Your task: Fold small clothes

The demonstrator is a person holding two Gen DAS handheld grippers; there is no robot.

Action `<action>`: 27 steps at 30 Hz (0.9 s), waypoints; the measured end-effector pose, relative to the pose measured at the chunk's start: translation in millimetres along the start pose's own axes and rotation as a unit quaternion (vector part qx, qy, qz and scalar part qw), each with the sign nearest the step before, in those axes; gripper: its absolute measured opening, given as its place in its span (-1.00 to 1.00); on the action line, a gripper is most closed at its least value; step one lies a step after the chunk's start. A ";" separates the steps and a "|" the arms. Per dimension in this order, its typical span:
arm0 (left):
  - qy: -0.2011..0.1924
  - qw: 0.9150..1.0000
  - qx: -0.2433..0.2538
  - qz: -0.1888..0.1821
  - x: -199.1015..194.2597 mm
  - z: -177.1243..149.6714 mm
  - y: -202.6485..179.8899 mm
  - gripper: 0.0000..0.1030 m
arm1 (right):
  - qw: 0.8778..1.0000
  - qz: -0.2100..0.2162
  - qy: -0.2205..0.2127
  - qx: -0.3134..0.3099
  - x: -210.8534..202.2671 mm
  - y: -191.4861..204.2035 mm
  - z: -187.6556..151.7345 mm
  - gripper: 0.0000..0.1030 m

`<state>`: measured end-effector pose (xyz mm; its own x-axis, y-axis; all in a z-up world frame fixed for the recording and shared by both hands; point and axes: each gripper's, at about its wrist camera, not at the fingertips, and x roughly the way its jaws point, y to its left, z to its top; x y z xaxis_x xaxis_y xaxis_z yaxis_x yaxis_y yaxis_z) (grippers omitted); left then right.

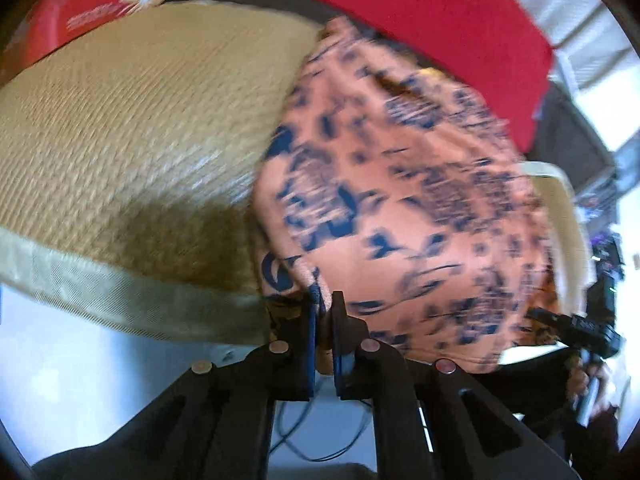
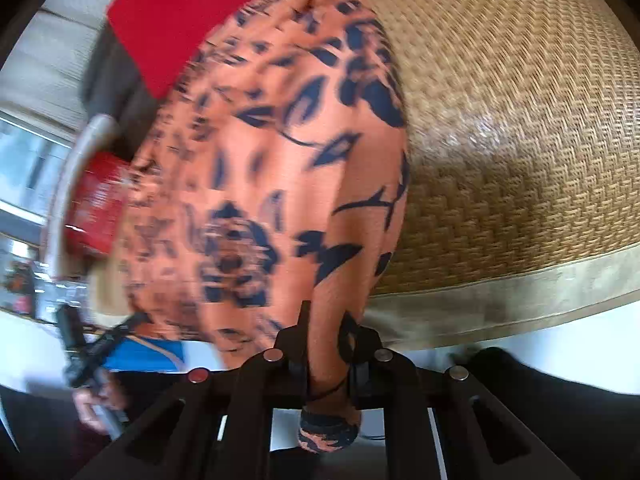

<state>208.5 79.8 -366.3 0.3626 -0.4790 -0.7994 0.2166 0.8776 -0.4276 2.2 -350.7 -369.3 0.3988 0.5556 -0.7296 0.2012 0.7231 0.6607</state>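
An orange garment with a dark blue flower print lies on a woven straw mat. My left gripper is shut on the garment's near left corner, cloth pinched between its pads. In the right wrist view the same garment spreads up the frame, and my right gripper is shut on its near right edge; a bunched, dark-hemmed end of the cloth hangs out below the jaws. The other gripper shows at the far side of each view, the right gripper and the left gripper.
A red cloth lies at the far end of the garment. A red printed box stands behind the mat. The mat's plain fabric border runs along the near edge, with white floor and a cable below it.
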 end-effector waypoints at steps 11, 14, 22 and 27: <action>-0.078 0.991 -0.015 -0.111 -62.8 48.1 -4.2 -0.88 | 0.965 0.245 -0.068 0.060 -74.8 4.2 29.2 -0.73; -0.093 0.987 -0.019 -0.128 -78.2 65.2 -5.5 -0.88 | 0.958 0.264 -0.089 0.061 -92.4 7.2 40.3 -0.74; -0.124 0.984 -0.017 -0.127 -89.4 160.7 -15.6 -0.88 | 0.939 0.286 -0.165 0.091 -123.2 24.1 125.5 -0.74; -0.126 0.986 -0.039 -0.101 -41.2 253.4 -13.0 -0.88 | 0.925 0.291 -0.199 0.139 -106.3 9.5 210.3 -0.74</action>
<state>420.5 83.6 -220.8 0.5348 -0.6243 -0.5695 0.2405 0.7585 -0.6056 149.9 -489.2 -248.3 0.7984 0.5834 -0.1492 0.0490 0.1840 0.9817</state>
